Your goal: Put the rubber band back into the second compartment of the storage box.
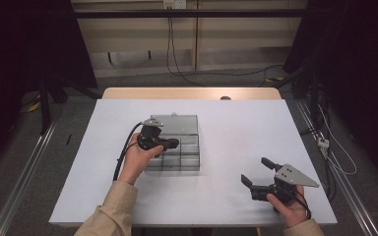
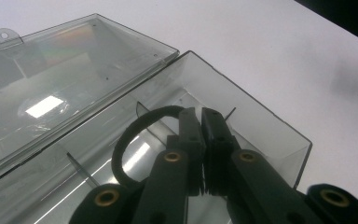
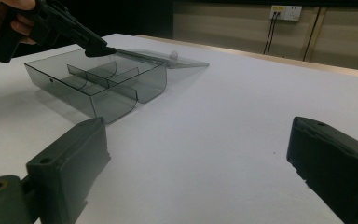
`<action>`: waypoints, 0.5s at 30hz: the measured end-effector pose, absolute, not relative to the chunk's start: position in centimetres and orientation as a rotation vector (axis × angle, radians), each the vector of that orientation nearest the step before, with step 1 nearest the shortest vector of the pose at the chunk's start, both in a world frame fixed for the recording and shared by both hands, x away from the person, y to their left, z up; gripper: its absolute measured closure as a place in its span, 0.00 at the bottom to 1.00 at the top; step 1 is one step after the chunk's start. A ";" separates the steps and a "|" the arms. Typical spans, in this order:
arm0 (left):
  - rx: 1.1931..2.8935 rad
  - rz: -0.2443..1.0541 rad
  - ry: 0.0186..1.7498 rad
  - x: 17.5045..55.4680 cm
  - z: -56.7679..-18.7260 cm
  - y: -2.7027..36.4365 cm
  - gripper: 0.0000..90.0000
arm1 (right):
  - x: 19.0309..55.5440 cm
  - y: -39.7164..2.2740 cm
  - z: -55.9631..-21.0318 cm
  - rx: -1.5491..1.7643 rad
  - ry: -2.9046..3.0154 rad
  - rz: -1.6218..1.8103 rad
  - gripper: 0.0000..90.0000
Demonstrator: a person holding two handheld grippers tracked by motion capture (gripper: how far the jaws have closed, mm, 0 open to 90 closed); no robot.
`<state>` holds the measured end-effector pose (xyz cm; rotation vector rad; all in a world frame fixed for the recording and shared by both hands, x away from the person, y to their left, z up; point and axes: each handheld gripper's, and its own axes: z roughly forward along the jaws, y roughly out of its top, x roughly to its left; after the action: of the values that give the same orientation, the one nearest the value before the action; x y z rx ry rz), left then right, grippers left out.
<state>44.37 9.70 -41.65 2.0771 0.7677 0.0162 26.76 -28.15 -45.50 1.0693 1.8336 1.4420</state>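
Observation:
A clear smoky plastic box [image 1: 189,158] with divided compartments lies open on the white table, its lid [image 1: 177,123] flat behind it. My left gripper [image 1: 174,143] hovers over the box's upper right compartments, shut on a black elastic loop [image 2: 125,140] that curls out to the left of the jaws [image 2: 201,116]. The loop hangs above a compartment next to the box's end wall [image 2: 261,122]. My right gripper [image 1: 255,170] rests low at the table's front right, open with nothing between its jaws [image 3: 200,140]. From there the box [image 3: 98,98] and the left gripper [image 3: 98,50] show at upper left.
The white table [image 1: 236,128] has bare surface between the box and the right gripper. A wooden strip [image 1: 192,93] borders its far edge. Cables [image 1: 177,59] run over the floor behind, and a socket strip [image 1: 323,143] lies to the right.

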 end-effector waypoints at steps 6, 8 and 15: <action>2.081 0.012 0.765 44.6 -41.7 9.6 0.98 | 26.8 -28.1 -45.5 1.070 1.833 1.441 0.06; 2.081 0.014 0.762 44.6 -41.7 9.5 0.98 | 26.8 -28.1 -45.5 1.070 1.834 1.441 0.06; 2.081 0.011 0.766 44.9 -41.8 9.3 0.98 | 26.7 -28.2 -45.5 1.073 1.834 1.439 0.06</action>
<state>44.88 9.32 -41.84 2.0806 0.7662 0.0107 26.74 -28.16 -45.52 1.0728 1.8338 1.4385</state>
